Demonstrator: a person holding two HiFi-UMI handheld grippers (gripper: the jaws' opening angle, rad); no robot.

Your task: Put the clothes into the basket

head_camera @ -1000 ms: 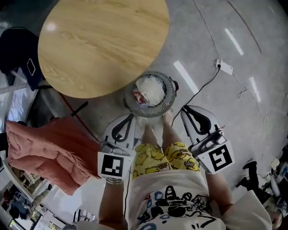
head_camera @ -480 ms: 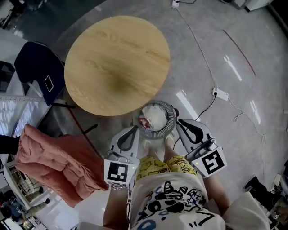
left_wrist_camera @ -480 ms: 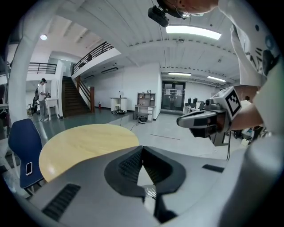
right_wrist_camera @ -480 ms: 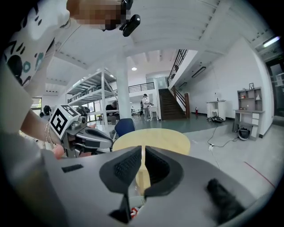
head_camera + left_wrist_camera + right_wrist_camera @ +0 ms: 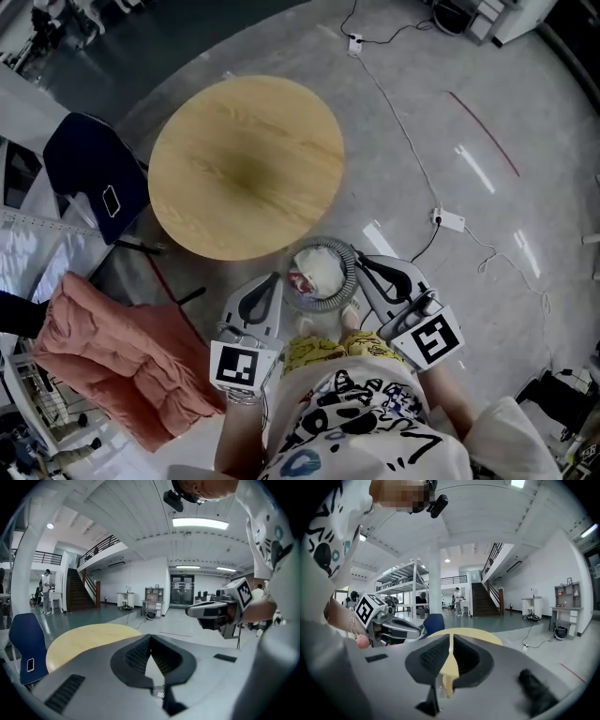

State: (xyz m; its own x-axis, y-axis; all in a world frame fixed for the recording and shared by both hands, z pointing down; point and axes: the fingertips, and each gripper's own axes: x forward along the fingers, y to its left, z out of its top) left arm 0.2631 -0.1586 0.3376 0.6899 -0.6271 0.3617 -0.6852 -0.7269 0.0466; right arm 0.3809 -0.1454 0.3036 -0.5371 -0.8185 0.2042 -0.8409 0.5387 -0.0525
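A round wire basket (image 5: 351, 265) stands on the floor beside the table, in front of the person's feet. White clothes (image 5: 319, 269) with a red patch lie in it. My left gripper (image 5: 275, 277) hangs above the basket's left side, shut, with nothing in it. Over the basket's right rim, my right gripper (image 5: 362, 262) is also shut and empty. In the left gripper view the jaw tips (image 5: 150, 636) meet, with the right gripper (image 5: 191, 611) alongside. The right gripper view shows its jaws (image 5: 450, 637) together but for a thin slit.
A round wooden table (image 5: 246, 164) stands beyond the basket. A dark blue chair (image 5: 92, 173) is at its left. A salmon quilt (image 5: 122, 352) lies at the lower left. A power strip (image 5: 448, 221) and its cables run across the grey floor on the right.
Both grippers have risen above the basket, staying shut and empty. The head view has lifted too, so the table, basket and floor look smaller and farther.
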